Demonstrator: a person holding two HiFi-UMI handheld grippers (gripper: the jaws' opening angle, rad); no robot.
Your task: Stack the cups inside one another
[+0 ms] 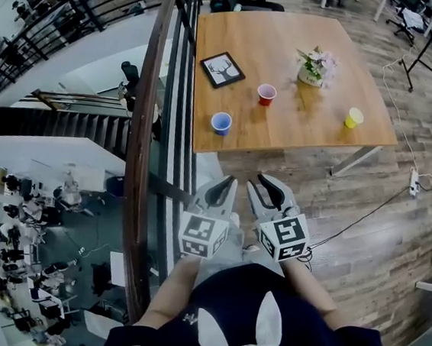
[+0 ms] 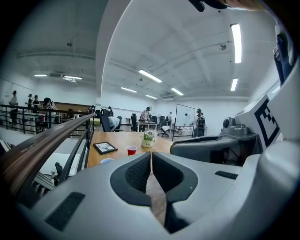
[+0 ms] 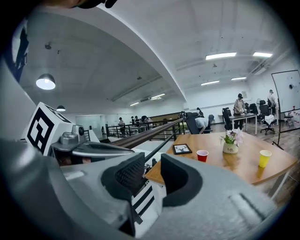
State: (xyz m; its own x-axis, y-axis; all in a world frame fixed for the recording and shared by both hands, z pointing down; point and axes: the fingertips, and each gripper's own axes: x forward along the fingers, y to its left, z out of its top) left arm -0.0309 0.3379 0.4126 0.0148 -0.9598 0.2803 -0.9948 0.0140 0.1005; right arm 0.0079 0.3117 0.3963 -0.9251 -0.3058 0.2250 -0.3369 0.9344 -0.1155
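Observation:
On the wooden table (image 1: 282,129) stand three cups, all apart: a blue cup (image 1: 221,123) near the front left edge, a red cup (image 1: 266,94) mid-table, and a yellow cup (image 1: 354,118) at the right. My left gripper (image 1: 225,185) and right gripper (image 1: 266,185) hover side by side short of the table's near edge, far from the cups. The left gripper view has its jaws (image 2: 151,161) closed together on nothing, with the red cup (image 2: 132,150) and blue cup (image 2: 107,161) beyond. In the right gripper view the jaws (image 3: 152,176) stand apart and hold nothing; the red cup (image 3: 202,155) and yellow cup (image 3: 265,158) are ahead.
A framed deer picture (image 1: 222,69) and a flower pot (image 1: 315,67) share the table. A dark handrail and railing (image 1: 146,123) run along the left, with a drop to a lower floor beyond. Cables (image 1: 399,180) lie on the wood floor at the right.

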